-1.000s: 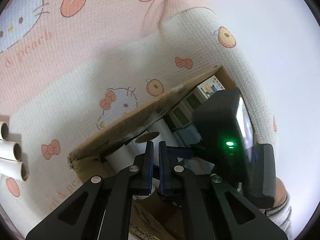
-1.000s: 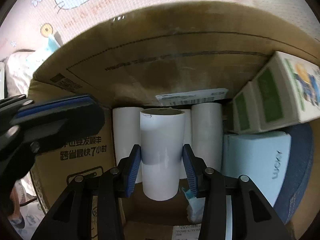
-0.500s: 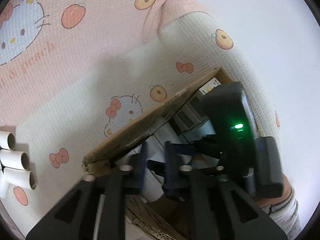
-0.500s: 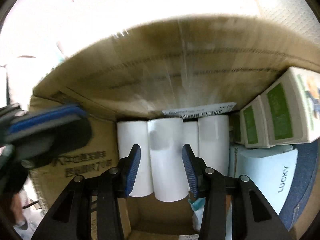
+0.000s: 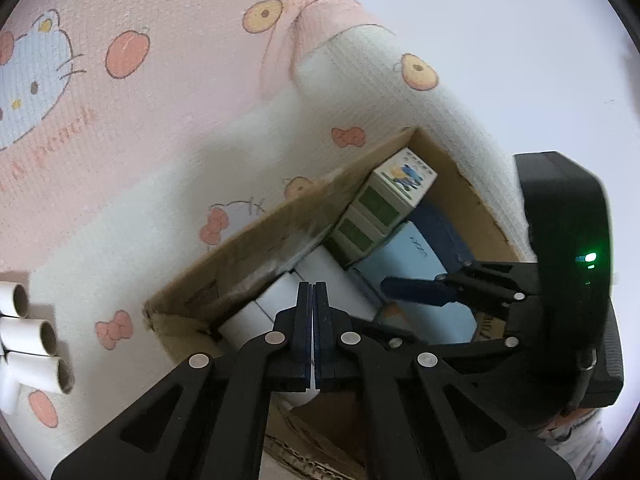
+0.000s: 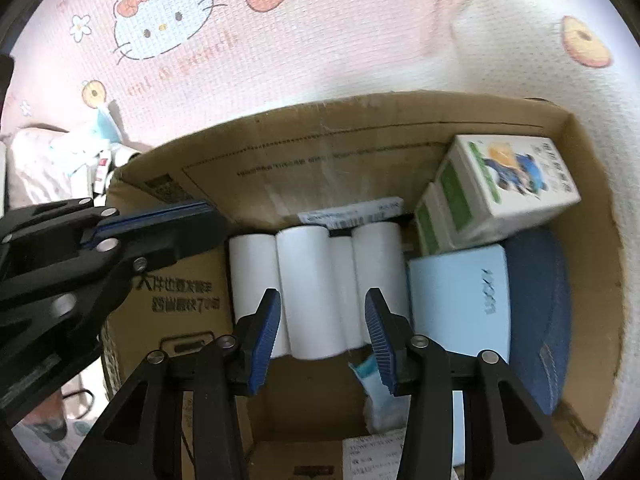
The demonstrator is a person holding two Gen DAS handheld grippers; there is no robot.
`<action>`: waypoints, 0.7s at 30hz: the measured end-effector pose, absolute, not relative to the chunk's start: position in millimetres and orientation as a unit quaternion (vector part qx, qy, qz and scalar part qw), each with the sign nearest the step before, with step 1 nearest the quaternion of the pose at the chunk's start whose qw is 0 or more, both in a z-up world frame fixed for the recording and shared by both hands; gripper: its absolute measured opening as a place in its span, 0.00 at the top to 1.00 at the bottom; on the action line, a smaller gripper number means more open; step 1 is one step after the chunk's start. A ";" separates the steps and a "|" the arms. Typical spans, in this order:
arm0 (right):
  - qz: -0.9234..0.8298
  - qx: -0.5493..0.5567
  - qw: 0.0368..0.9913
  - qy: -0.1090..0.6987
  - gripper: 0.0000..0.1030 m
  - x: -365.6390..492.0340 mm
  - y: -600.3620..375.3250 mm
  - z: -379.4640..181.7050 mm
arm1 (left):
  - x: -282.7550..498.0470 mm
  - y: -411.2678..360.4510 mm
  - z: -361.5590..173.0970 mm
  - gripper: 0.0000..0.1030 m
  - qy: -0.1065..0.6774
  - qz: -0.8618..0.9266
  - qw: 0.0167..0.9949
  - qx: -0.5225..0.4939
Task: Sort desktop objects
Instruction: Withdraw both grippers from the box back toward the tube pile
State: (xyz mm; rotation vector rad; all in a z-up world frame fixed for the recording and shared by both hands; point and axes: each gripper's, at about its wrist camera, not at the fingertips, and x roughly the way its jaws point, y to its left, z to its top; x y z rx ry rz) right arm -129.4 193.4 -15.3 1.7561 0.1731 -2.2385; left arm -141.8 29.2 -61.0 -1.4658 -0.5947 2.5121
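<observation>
Several white paper rolls (image 6: pixel 308 292) lie side by side on the floor of a brown cardboard box (image 6: pixel 360 120). My right gripper (image 6: pixel 324 304) hangs open above them, its blue pads clear of the middle roll. From the left wrist view the same rolls (image 5: pixel 320 276) show under the box wall (image 5: pixel 248 252), with my right gripper (image 5: pixel 416 290) reaching in from the right. My left gripper (image 5: pixel 313 292) is shut with nothing in it, over the box's near corner; it also shows as the left gripper (image 6: pixel 160 220) at the box's left side. More loose rolls (image 5: pixel 28 336) lie outside on the cloth.
Green-and-white cartons (image 6: pixel 500 192) lean in the box's right corner above a light blue box (image 6: pixel 460 300) and a dark blue item (image 6: pixel 536 320). A crumpled white-and-teal packet (image 6: pixel 372 392) lies near the front. A pink cartoon-cat cloth (image 6: pixel 280 40) surrounds the box.
The right gripper let go of the roll, which now lies among the others, and rose above it. The left gripper opened briefly and shut again.
</observation>
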 end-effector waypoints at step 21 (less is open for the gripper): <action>-0.856 0.510 0.062 0.051 0.60 -59.0 172.8 35.7 | -48.6 26.6 -35.9 1.00 -0.140 0.904 0.082 -0.395</action>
